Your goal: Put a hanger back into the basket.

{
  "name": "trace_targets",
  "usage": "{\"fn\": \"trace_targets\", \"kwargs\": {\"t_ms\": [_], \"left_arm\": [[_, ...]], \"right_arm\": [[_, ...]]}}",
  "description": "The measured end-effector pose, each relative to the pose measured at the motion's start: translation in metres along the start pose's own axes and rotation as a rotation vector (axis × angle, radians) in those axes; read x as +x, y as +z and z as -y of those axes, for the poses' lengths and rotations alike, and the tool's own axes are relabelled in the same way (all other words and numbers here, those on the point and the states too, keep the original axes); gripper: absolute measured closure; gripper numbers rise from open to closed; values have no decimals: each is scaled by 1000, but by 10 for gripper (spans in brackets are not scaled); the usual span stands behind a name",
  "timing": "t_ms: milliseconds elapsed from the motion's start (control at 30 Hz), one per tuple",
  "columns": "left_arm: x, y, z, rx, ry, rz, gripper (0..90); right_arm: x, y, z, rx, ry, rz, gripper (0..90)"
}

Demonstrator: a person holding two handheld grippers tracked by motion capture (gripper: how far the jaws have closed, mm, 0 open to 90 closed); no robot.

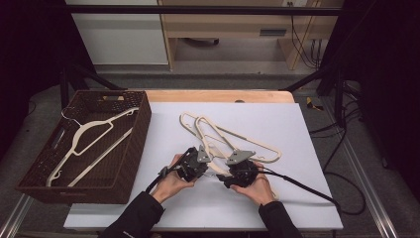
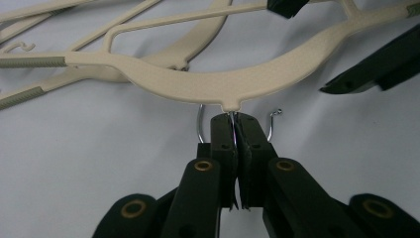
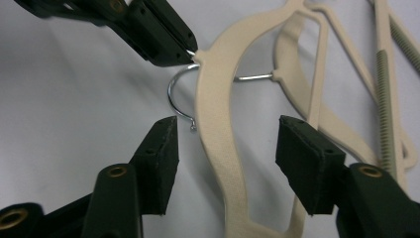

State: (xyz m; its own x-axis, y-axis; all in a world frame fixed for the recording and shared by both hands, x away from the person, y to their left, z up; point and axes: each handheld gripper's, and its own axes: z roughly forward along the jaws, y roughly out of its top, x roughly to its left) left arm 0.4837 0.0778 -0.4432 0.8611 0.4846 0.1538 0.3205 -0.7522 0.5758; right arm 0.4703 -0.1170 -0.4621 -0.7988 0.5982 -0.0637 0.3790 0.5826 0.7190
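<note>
Several cream plastic hangers (image 1: 233,136) lie tangled on the white sheet. My left gripper (image 1: 208,161) is shut on the metal hook (image 2: 199,124) of the nearest hanger (image 2: 223,87), its jaws pinched on the wire just below the hanger's neck. In the right gripper view that hook (image 3: 173,94) curves out from the left gripper's tips (image 3: 190,52). My right gripper (image 3: 225,144) stands open, with one arm of the same hanger (image 3: 218,124) running between its pads untouched. One of its fingers (image 2: 376,69) shows at the right of the left gripper view.
A dark wicker basket (image 1: 129,163) sits at the left of the table with one cream hanger (image 1: 86,136) lying inside. The white sheet (image 1: 277,198) covers most of the tabletop. A second hanger (image 3: 297,64) lies under the held one.
</note>
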Motion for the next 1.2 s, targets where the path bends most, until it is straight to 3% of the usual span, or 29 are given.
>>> {"fn": "trace_targets", "kwargs": {"t_ms": [67,200,267,400,433,467,500,567,600,633,700,767,933,967,1200], "left_arm": [[-1,1,0,-10,-10,4,867],[-2,0,0,-11,-13,17,865],[-1,-2,0,-15,-19,17,858],[3,-19,-1,-107,-50,26,692],[3,-19,-1,-107,-50,26,637],[6,-32,0,-177,-90,26,585],[6,-32,0,-177,-90,26,561],[9,-47,1,-238,-114,22,526],[14,-64,5,-303,-143,25,439],[14,-64,5,-303,-143,25,414],[17,-76,9,-346,-160,12,360],[20,-94,18,-396,-172,-29,310],[24,-109,33,-424,-193,-55,254],[25,-113,41,-433,-205,-60,252],[27,-114,62,-426,-228,-77,248]], "right_arm": [[0,2,1,8,4,6,468],[1,8,3,46,-11,-9,651],[2,7,3,54,-9,-44,709],[4,7,4,79,-36,-28,736],[3,7,4,75,-52,-29,743],[3,5,3,80,-58,-25,749],[3,4,3,70,-45,-22,750],[3,1,2,63,-51,-16,750],[2,-5,1,52,-60,-13,753],[2,-5,1,52,-60,-13,753],[1,-12,-1,26,-68,-1,756],[0,-18,-3,13,-76,10,759],[-2,-28,-5,-5,-78,38,767],[-4,-35,-7,-7,-86,63,774],[-14,-56,-6,-29,-75,149,804]]}}
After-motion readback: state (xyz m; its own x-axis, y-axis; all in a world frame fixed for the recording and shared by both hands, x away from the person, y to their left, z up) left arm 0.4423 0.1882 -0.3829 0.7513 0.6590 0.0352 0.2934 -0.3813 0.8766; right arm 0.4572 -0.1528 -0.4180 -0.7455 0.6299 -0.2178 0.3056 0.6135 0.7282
